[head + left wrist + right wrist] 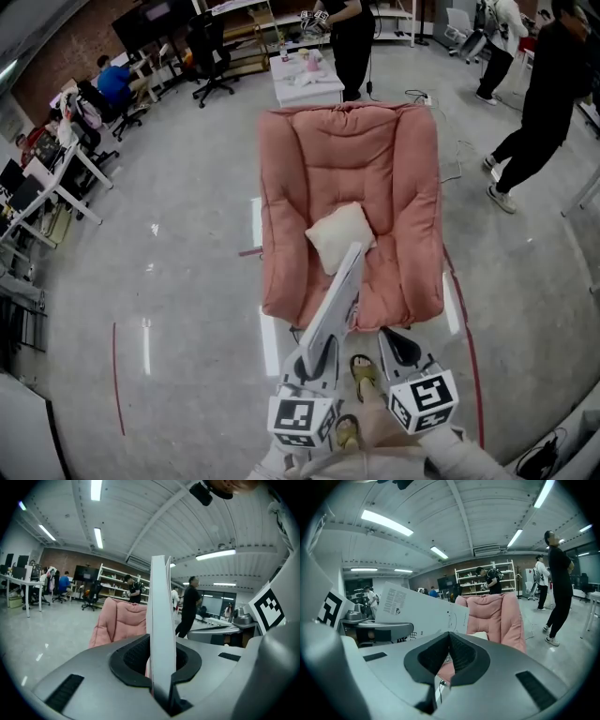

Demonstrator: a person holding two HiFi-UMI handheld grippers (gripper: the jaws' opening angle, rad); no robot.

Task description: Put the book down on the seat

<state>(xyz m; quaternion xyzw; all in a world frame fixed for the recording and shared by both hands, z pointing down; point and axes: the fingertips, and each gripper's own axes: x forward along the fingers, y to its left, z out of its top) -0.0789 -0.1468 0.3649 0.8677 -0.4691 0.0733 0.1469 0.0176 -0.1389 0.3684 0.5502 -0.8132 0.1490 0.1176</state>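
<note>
white book (337, 295) stands on edge, pinched in the left hand-held gripper (319, 356), its far end over the pink seat's (394, 178) near edge; just right, the right hand-held gripper (401, 349) is pressed together, empty.

The pale grey left gripper (317, 354) and right gripper (399, 343) have black ribbed pads (461, 656); the left cube (302, 420) bears black-and-white square markers, like the right cube (424, 397) right of it, with olive-yellow shoes (364, 375) beside it and beige clothing (375, 459) below it.

One book (339, 291), one pink seat (352, 150), one cream cushion (339, 234), two claws: left claw (317, 349), right claw (401, 347)
</note>
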